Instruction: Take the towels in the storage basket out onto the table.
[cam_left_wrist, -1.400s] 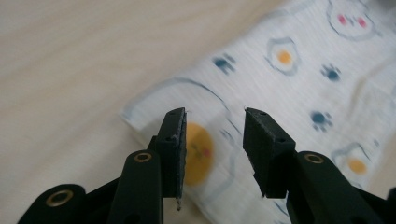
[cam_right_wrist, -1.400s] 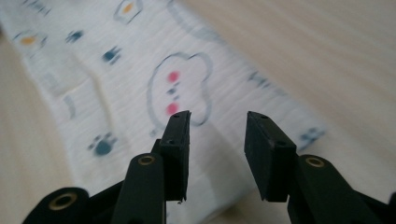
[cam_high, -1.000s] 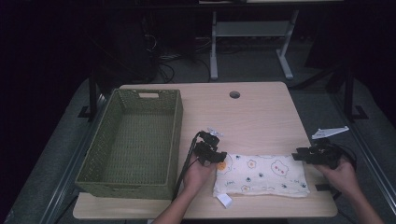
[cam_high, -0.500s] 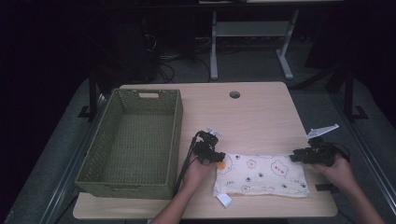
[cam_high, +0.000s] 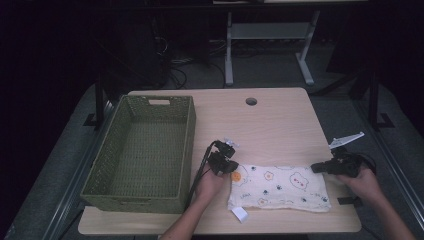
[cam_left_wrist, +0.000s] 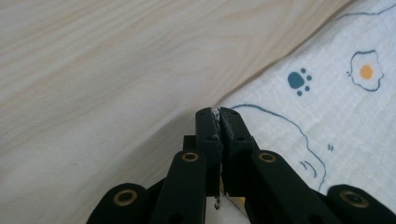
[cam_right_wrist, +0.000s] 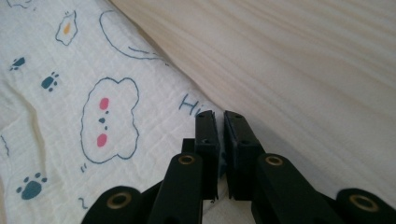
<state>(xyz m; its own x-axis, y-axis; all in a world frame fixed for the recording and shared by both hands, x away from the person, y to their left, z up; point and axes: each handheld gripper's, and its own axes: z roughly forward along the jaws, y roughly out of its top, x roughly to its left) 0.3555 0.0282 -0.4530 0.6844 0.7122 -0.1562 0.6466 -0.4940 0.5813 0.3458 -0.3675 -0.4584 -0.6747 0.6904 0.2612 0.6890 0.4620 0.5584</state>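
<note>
Lay flat on the near part of the desk (cam_high: 280, 130): white printed cloth (cam_high: 280, 187), long axis running left to right across the desk, parallel to the near edge, small white tag at its near left corner. Stood well left of it, apart: green woven basket (cam_high: 145, 150). Left hand-held gripper (cam_high: 226, 167) at the cloth's far left corner, jaws just closed and pinched on the cloth's edge, a sliver of white fabric seen between the tips in the left gripper view (cam_left_wrist: 219, 116). Right hand-held gripper (cam_high: 320, 167) at the far right corner, jaws likewise just closed, set at the cloth's edge (cam_right_wrist: 116, 116) in the right gripper view, gripping that corner. Spanned between both hand-held grippers: the cloth's far long edge.
</note>
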